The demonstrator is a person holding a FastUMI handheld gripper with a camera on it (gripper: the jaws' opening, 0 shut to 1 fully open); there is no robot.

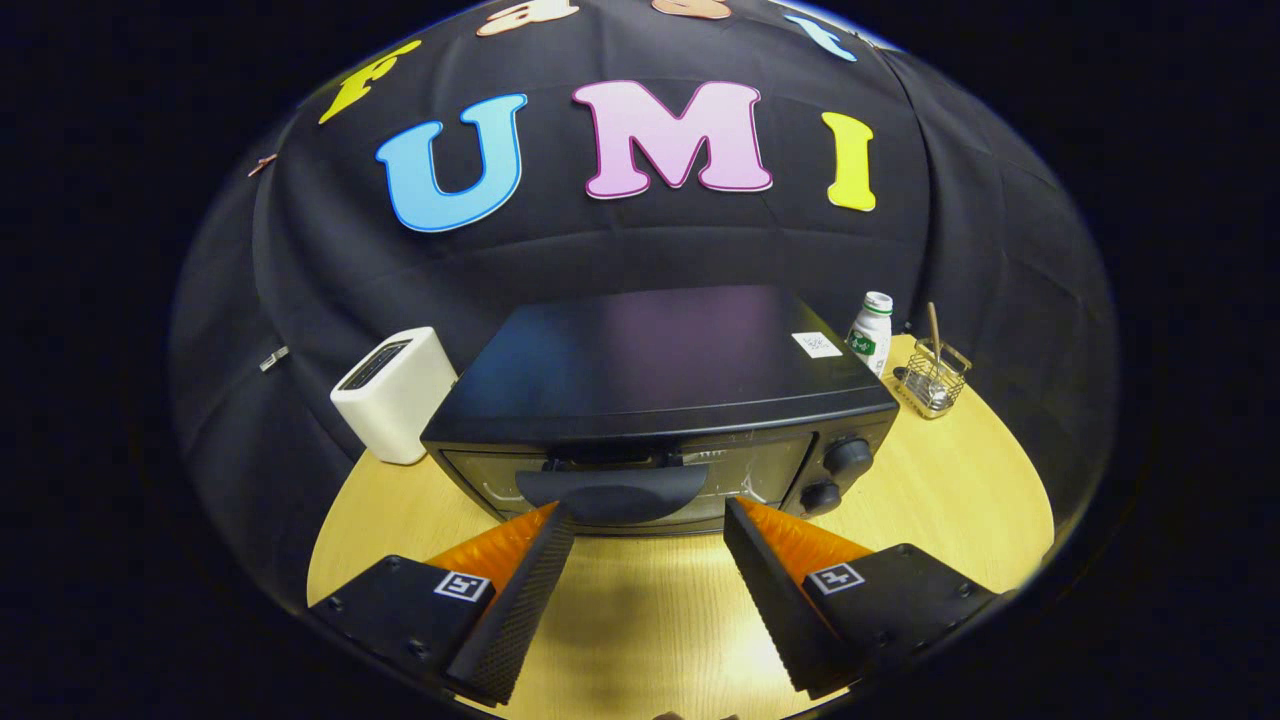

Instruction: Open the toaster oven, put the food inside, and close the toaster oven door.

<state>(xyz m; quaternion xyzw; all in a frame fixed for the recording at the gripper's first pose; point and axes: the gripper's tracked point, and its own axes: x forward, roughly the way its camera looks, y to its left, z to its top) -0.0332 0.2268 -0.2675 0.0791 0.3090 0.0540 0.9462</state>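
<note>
A black toaster oven (pixel 660 370) stands on the round wooden table (pixel 960 500), seen from above its front. Its glass door (pixel 740 470) is closed, with a dark curved handle (pixel 612 492) across the top of the door and two knobs (pixel 846 458) at the right. My gripper (pixel 650 515) is open, its fingertips just short of the door. The left fingertip (pixel 555 525) sits right under the handle's left part; the right fingertip (pixel 738 515) is below the door glass. Nothing is held between the fingers.
A white slot toaster (pixel 395 392) stands left of the oven. Behind the oven's right corner are a small white bottle with a green label (pixel 872 332) and a wire basket holding a stick (pixel 933 375). Bare table lies under the fingers.
</note>
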